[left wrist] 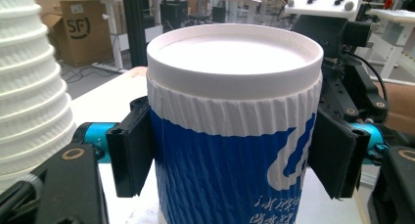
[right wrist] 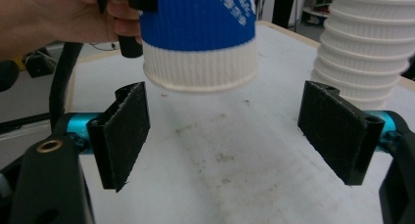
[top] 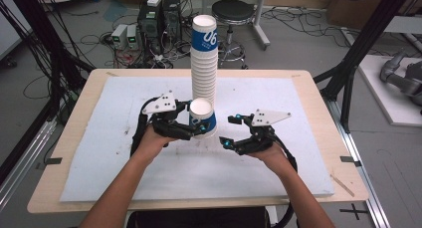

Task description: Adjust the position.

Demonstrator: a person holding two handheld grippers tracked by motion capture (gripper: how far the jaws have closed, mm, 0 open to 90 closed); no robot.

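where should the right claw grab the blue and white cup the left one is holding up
On the bare white ribbed band at the bottom of the cup, coming from below and the open side. The left claw already clamps the blue middle, and the cup hangs off the table, base exposed. The right claw is open.

Lab: floor computers (top: 159,19), cables (top: 89,39)

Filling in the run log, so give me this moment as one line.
left gripper: shut on blue-and-white ribbed paper cup, lifted | right gripper: open, empty | tall stack of paper cups: upright on white mat
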